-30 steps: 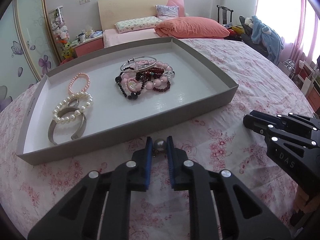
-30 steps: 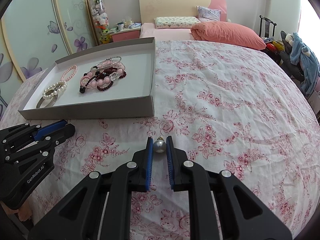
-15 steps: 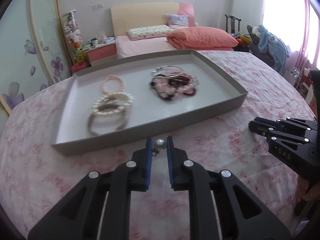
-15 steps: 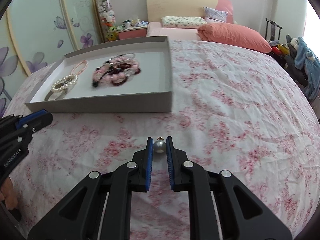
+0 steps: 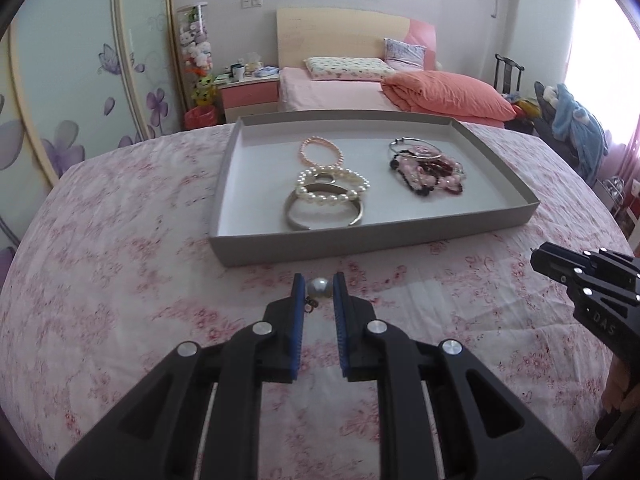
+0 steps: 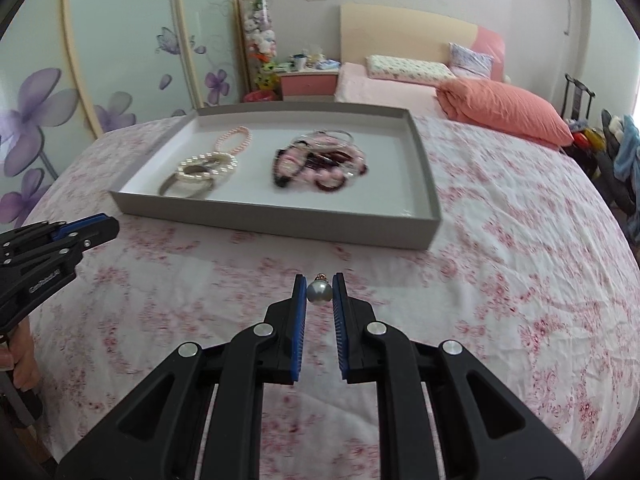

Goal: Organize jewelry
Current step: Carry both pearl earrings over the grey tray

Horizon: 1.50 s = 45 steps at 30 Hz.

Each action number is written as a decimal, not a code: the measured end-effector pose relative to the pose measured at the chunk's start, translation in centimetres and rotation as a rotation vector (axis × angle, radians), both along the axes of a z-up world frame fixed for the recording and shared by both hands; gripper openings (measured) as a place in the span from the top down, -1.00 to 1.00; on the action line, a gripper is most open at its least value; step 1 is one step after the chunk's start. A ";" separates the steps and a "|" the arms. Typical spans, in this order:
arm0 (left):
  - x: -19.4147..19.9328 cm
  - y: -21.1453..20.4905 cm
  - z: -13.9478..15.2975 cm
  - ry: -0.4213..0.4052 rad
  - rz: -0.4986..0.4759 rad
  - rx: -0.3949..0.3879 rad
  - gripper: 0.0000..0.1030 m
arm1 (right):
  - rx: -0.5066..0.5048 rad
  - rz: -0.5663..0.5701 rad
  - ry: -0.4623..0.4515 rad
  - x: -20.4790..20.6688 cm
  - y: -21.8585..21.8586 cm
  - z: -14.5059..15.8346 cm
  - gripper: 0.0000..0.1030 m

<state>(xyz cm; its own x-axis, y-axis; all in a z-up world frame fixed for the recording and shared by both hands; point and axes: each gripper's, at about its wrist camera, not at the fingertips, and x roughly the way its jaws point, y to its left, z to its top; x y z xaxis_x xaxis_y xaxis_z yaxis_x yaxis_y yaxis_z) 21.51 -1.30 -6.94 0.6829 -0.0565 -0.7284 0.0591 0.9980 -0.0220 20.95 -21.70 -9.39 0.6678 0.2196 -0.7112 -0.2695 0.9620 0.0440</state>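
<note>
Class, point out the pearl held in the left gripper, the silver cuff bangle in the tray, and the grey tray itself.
pearl [image 5: 319,288], left wrist view, on its round face.
silver cuff bangle [image 5: 294,219], left wrist view, on its left curve.
grey tray [image 5: 360,240], left wrist view, on its near wall.

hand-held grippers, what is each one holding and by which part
Each pinches a pearl earring by the sides of its pearl: left hand-held gripper holds one, right hand-held gripper the other.

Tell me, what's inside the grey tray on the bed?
Inside the grey tray: a pink bead bracelet, a white pearl bracelet lying on a silver bangle, and a tangled pile of bracelets. Whatever lies under the pile is hidden.
</note>
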 end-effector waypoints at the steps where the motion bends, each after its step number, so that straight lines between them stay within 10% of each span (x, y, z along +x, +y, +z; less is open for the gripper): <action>1: -0.1 0.2 0.0 0.000 0.004 -0.004 0.71 | -0.001 0.007 -0.005 -0.2 0.3 0.1 0.72; 23: -0.7 0.4 1.4 -0.042 0.033 -0.023 0.71 | 0.013 0.023 -0.073 -1.0 1.2 2.1 0.72; 45: -1.5 -1.3 5.4 -0.246 0.043 0.009 0.71 | 0.091 -0.004 -0.360 -2.1 0.8 7.8 0.72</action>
